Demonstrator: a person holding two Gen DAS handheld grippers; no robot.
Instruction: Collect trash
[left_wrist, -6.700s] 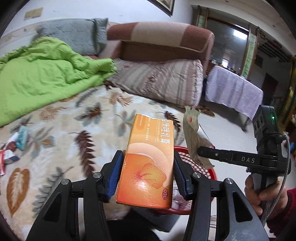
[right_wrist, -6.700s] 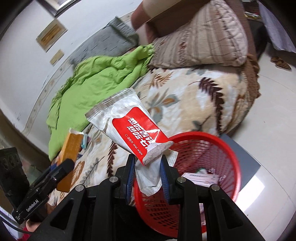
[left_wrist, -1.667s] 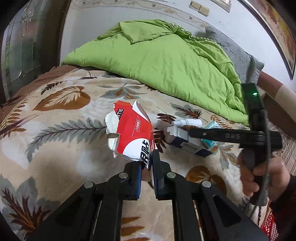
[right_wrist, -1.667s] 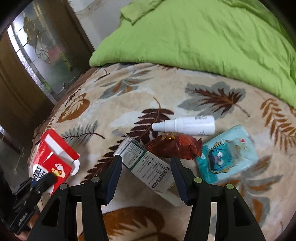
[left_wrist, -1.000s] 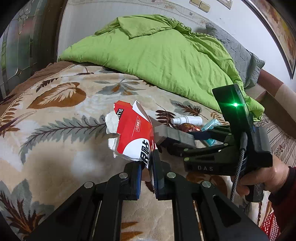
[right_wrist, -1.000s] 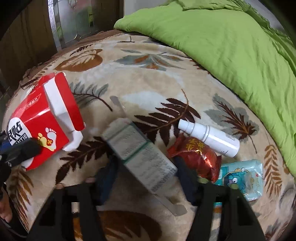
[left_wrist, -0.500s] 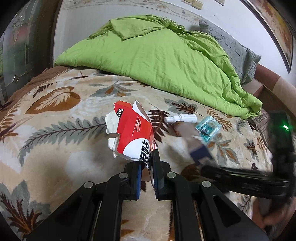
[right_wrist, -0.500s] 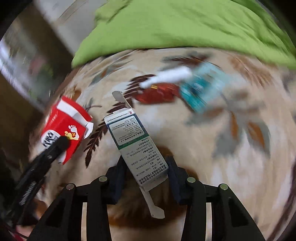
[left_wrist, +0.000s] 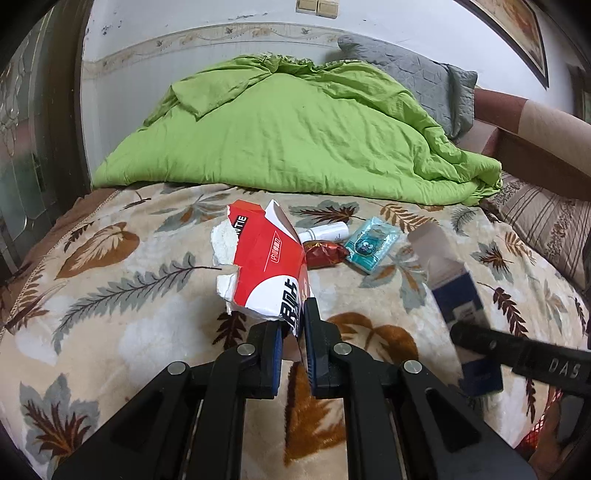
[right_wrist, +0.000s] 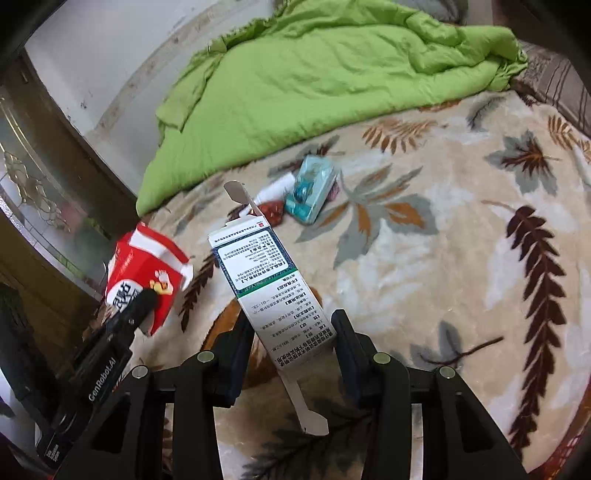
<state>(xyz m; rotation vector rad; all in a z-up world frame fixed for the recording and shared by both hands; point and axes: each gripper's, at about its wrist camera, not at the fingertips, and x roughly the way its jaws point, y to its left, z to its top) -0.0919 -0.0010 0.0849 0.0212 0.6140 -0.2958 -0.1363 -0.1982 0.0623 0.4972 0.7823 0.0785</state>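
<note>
Currently torn red carton (left_wrist: 264, 264) is pinched by left tongs (left_wrist: 293, 332), clamped tight. White medicine box (right_wrist: 273, 291) is gripped btwn right tongs (right_wrist: 291, 354), above the bed (right_wrist: 461, 258).

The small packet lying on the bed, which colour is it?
The packet is teal with a blue cartoon face; the left wrist view shows it best.

A bed (left_wrist: 110, 302) with a leaf-patterned blanket fills the near scene. A green quilt (left_wrist: 295, 140) lies far, against a white wall (left_wrist: 207, 18). A dark glazed door (left_wrist: 33, 122) stands left.
</note>
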